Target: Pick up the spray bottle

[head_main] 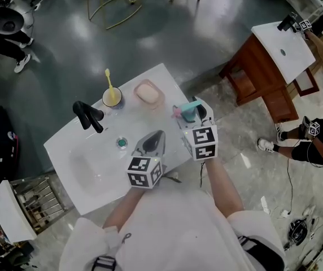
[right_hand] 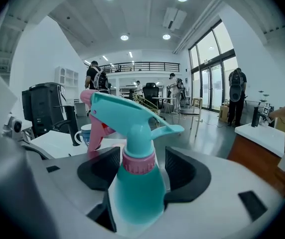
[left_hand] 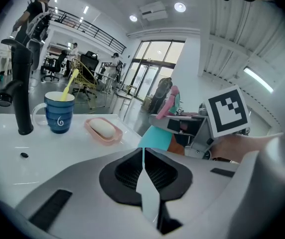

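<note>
The teal spray bottle (head_main: 187, 112) with a pink trigger and collar stands at the right edge of the white sink counter (head_main: 65, 145). My right gripper (head_main: 194, 110) is shut on it: in the right gripper view the bottle's body (right_hand: 135, 188) fills the space between the two dark pads, its head rising above them. In the left gripper view the bottle (left_hand: 157, 133) shows to the right, held in the other gripper. My left gripper (head_main: 155, 141) hovers over the counter's front edge, shut with nothing in it, its jaws (left_hand: 143, 156) meeting in a line.
A black faucet (head_main: 88, 116), a blue mug (head_main: 112, 97) holding a yellow toothbrush and a pink soap dish (head_main: 148, 93) stand along the counter's back. A green drain (head_main: 121, 143) lies in the basin. A wooden cabinet with a white top (head_main: 280, 52) stands to the right. People stand around.
</note>
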Demonstrator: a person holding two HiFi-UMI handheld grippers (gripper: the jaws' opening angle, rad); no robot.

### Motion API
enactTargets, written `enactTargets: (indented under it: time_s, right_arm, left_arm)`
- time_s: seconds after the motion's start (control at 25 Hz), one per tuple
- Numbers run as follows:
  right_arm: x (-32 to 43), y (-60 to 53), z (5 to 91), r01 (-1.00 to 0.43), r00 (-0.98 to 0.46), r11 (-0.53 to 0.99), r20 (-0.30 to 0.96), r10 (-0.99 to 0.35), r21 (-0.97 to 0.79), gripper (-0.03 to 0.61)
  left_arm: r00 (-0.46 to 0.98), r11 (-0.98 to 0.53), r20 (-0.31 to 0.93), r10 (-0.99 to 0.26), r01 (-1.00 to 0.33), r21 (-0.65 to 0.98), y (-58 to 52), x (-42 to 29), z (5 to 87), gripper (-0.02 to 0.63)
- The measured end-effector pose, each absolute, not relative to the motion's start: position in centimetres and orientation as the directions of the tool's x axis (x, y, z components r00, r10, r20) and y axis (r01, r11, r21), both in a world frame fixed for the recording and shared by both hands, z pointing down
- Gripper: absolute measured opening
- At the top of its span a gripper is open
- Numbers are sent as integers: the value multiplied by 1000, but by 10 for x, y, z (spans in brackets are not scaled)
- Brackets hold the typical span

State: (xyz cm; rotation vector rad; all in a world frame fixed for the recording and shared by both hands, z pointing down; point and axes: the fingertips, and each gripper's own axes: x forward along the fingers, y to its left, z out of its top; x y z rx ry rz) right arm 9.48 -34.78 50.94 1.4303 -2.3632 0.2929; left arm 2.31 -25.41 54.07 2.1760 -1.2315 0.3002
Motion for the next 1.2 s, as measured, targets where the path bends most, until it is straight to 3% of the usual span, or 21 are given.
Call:
enactTargets:
  time_s: [0.76, 1.2]
  right_arm:
    - [91, -359, 515, -899, -384, 436, 424, -820, 28, 268]
    - [95, -339, 490, -912, -365, 409, 364, -857, 46, 268]
  left_arm:
    - [548, -413, 467, -694, -834, 366, -257, 16, 539, 35]
    - [573, -427, 439, -692, -816, 391, -249, 19, 532, 35]
